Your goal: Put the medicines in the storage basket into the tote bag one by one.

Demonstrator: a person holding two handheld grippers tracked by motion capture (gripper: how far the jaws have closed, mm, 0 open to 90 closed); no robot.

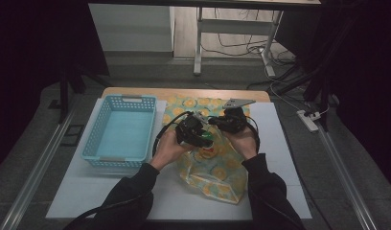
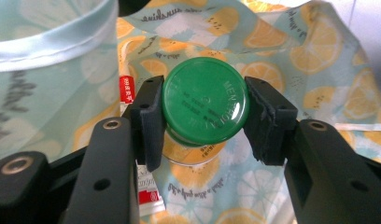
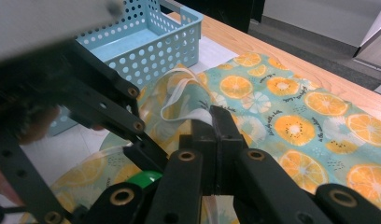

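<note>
In the left gripper view, a round green-capped jar (image 2: 205,106) was seen pinched between the two black pads of the left gripper (image 2: 203,116), one pad pressed against each side of the cap, near the centre of the frame. Embossed lettering was visible on the cap but could not be read in full. Below the cap a yellowish label was partly seen, and a small red-and-white packet (image 2: 146,191) lay at the lower left, just beside the left jaw.

In the high view, the left gripper (image 1: 201,135) was held near the middle of the frame over the fruit-patterned bag (image 1: 217,167), with the green cap showing at its tip. The right gripper (image 1: 217,120) was placed just to the right of it, slightly higher in the frame.

In the right gripper view, the jaws of the right gripper (image 3: 215,122) were pressed together on the pale hem of the bag (image 3: 186,105), which was lifted into a raised fold at the centre of the frame. A light blue perforated basket (image 1: 121,130) stood at the left of the high view, on the white mat (image 1: 280,143), apart from the bag.
</note>
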